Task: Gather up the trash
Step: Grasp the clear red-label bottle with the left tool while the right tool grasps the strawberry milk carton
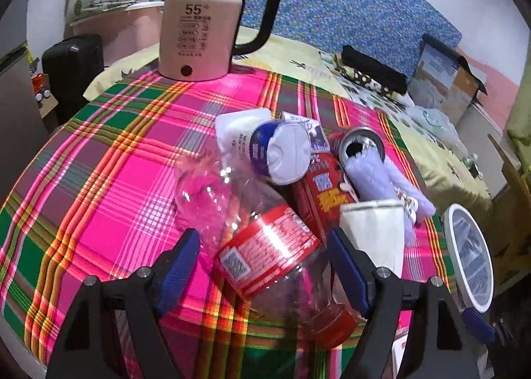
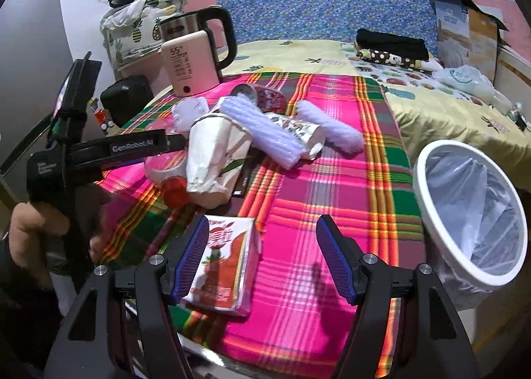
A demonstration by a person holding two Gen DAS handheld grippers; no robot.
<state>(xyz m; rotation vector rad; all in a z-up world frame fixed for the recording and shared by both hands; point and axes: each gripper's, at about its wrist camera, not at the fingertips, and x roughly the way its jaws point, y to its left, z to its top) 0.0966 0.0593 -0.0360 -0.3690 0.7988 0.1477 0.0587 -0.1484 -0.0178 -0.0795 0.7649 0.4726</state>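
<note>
Your left gripper (image 1: 264, 266) straddles the clear red-labelled plastic bottle (image 1: 265, 249), jaws spread (unclenched); right gripper (image 2: 262, 259) gapes beside the red-and-white carton (image 2: 225, 266).

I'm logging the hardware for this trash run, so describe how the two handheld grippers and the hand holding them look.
Each gripper, left gripper and right gripper, has black angular arms with silver round screws, ending in blue ribbed fingers. From the right wrist view, the left unit's black body reads "GenRobot.AI" in white, with a small white label further back. The left hand gripping it is bare skin; no sleeve is discernible.
</note>
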